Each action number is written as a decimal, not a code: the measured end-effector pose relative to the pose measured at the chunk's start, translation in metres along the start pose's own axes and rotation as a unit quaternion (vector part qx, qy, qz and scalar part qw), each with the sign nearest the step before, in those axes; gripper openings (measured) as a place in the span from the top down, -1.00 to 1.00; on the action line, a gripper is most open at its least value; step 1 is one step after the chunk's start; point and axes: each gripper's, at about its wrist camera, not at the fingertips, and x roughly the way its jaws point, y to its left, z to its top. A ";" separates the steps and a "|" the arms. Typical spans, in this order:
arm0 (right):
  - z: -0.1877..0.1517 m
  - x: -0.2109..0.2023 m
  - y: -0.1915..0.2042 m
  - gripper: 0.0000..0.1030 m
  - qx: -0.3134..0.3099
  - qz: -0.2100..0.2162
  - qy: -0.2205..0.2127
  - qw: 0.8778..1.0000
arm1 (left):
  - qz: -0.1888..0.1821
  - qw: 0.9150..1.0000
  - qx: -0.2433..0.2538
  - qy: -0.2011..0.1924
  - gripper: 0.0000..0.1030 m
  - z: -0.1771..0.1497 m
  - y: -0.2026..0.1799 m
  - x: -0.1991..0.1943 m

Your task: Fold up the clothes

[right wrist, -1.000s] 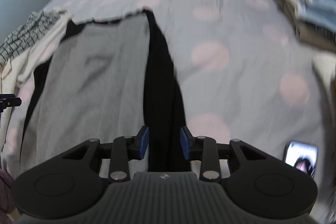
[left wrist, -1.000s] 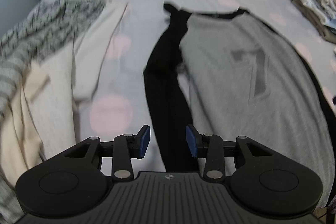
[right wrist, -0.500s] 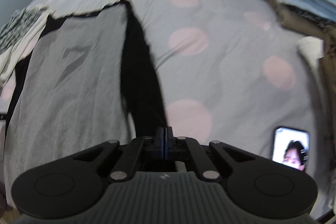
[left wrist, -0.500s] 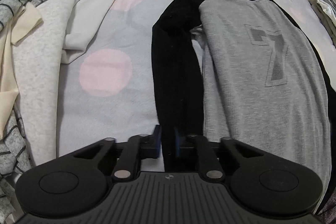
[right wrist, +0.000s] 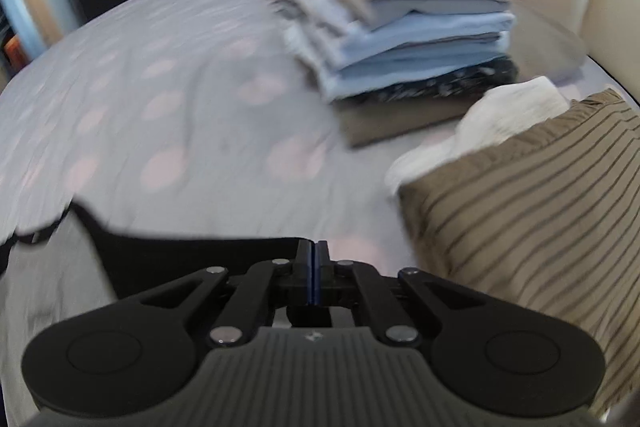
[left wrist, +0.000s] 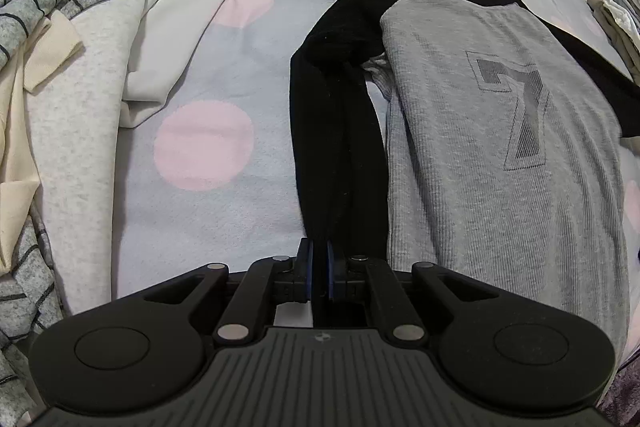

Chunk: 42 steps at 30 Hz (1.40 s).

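I am clamping my left hand-held gripper (left wrist: 319, 270) on the black sleeve (left wrist: 336, 131) of the grey raglan shirt (left wrist: 500, 155), which is lying flat on the polka-dot bed (left wrist: 200, 187) ahead and to the right of it. My right hand-held gripper (right wrist: 313, 277) is pinching the shirt's other black sleeve (right wrist: 192, 259), pads nearly meeting. Beyond it a stack of folded clothes (right wrist: 408, 43) is sitting, with a striped brown garment (right wrist: 520, 207) to its right. Loose grey and cream clothes (left wrist: 80, 39) are lying left of my left hand-held gripper.
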 end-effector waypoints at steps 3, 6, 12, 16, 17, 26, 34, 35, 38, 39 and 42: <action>0.007 0.020 -0.002 0.98 0.003 -0.011 0.013 1.000 | -0.005 1.000 -0.011 -0.001 0.92 0.001 0.005 -0.003; 0.005 0.035 0.002 0.97 -0.001 -0.018 0.038 0.999 | -0.011 1.000 -0.025 -0.007 0.92 0.003 0.012 -0.011; -0.005 0.033 0.025 0.87 -0.040 -0.042 0.041 0.997 | 0.029 0.995 -0.061 -0.068 0.93 0.019 0.037 -0.048; -0.008 0.027 0.034 0.87 -0.059 -0.039 0.030 0.997 | 0.079 0.984 -0.091 -0.128 0.93 0.042 0.064 -0.079; -0.008 0.025 0.036 0.87 -0.064 -0.038 0.028 0.997 | 0.090 0.981 -0.102 -0.140 0.93 0.047 0.072 -0.086; -0.020 0.034 0.040 0.86 -0.063 -0.041 0.053 0.996 | 0.130 0.978 -0.002 -0.166 0.93 0.043 0.055 -0.089; -0.027 0.034 0.053 0.69 -0.076 -0.027 0.061 0.995 | 0.038 0.983 0.159 -0.082 0.93 -0.016 -0.008 -0.053; -0.028 0.034 0.054 0.67 -0.078 -0.025 0.061 0.995 | 0.030 0.982 0.170 -0.070 0.92 -0.024 -0.012 -0.047; -0.030 0.033 0.057 0.65 -0.080 -0.021 0.065 0.994 | 0.007 0.980 0.190 -0.056 0.89 -0.041 -0.014 -0.039; -0.031 0.032 0.057 0.64 -0.081 -0.019 0.066 0.994 | -0.001 0.980 0.193 -0.055 0.82 -0.045 -0.012 -0.040; -0.033 0.030 0.058 0.63 -0.081 -0.015 0.068 0.994 | -0.024 0.981 0.181 -0.066 0.55 -0.046 0.002 -0.052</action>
